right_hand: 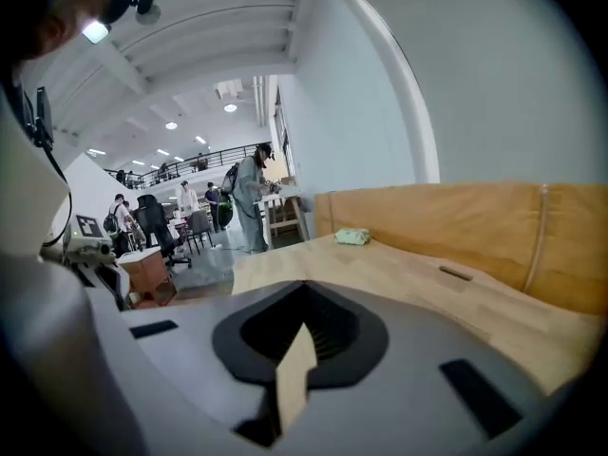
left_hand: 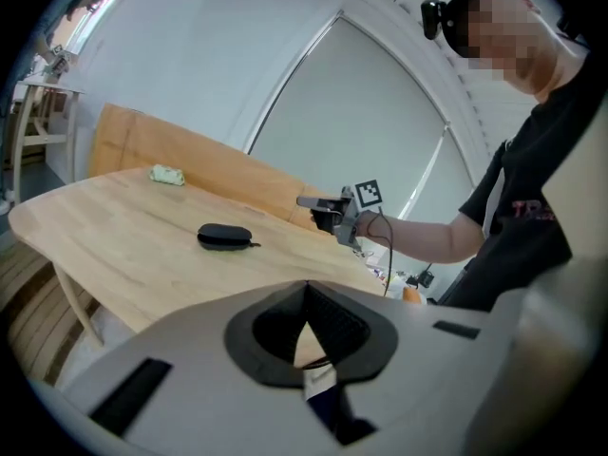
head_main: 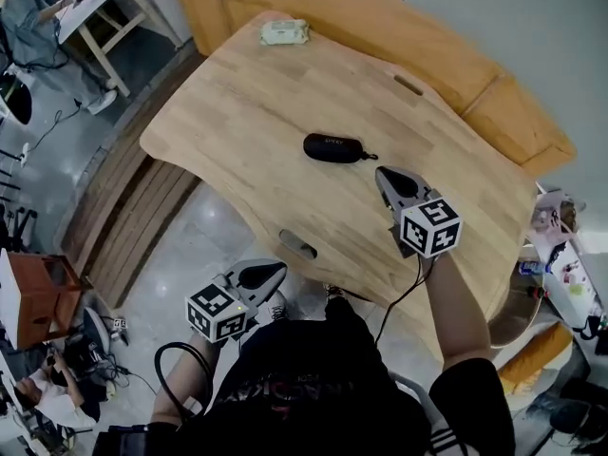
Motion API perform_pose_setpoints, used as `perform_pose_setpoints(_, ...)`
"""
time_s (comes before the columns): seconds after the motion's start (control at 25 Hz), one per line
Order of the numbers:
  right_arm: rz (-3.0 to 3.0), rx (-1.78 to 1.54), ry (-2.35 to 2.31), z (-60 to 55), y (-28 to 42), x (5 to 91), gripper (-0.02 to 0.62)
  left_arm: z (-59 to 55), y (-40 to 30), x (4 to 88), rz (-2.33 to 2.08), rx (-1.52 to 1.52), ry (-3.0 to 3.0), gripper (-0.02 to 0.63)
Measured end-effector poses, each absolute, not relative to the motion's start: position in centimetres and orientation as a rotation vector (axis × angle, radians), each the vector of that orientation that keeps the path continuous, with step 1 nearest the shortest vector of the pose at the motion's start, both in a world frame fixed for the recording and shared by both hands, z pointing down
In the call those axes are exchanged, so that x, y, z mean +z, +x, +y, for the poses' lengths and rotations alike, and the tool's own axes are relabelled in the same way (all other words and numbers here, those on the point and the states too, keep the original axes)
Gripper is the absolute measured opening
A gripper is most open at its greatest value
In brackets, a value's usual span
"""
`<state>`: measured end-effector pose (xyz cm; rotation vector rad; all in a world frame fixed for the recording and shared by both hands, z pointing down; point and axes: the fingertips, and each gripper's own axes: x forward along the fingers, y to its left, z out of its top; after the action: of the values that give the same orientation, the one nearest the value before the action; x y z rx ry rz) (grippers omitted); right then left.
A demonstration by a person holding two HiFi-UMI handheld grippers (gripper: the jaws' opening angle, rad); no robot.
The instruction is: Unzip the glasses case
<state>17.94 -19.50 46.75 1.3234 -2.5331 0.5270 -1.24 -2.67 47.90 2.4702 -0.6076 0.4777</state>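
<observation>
A black zipped glasses case (head_main: 332, 147) lies flat near the middle of the wooden table (head_main: 228, 112), its zip pull pointing right. My right gripper (head_main: 383, 175) hovers over the table just right of the case and a little nearer to me, jaws shut and empty. My left gripper (head_main: 276, 270) hangs off the table's near edge, over the floor, also shut with nothing in it. The left gripper view shows the case (left_hand: 225, 237) well ahead beyond the closed jaws (left_hand: 304, 289), and the right gripper (left_hand: 319, 200) raised to its right. The right gripper view (right_hand: 304, 291) does not show the case.
A green wipes packet (head_main: 285, 32) lies at the table's far edge. There are slots in the tabletop at the near edge (head_main: 297, 244) and the far right (head_main: 408, 85). An orange board (head_main: 446, 55) runs behind the table. People and desks (right_hand: 242, 202) stand far off.
</observation>
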Motion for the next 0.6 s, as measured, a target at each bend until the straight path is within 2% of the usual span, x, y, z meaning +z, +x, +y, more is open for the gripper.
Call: perform_pose_setpoints(0.6,-2.640,0.684,1.432,-1.3,4.1,42.3,0.015,1.3,-3.0,45.3,-0.403,0.455,2.572,0.012)
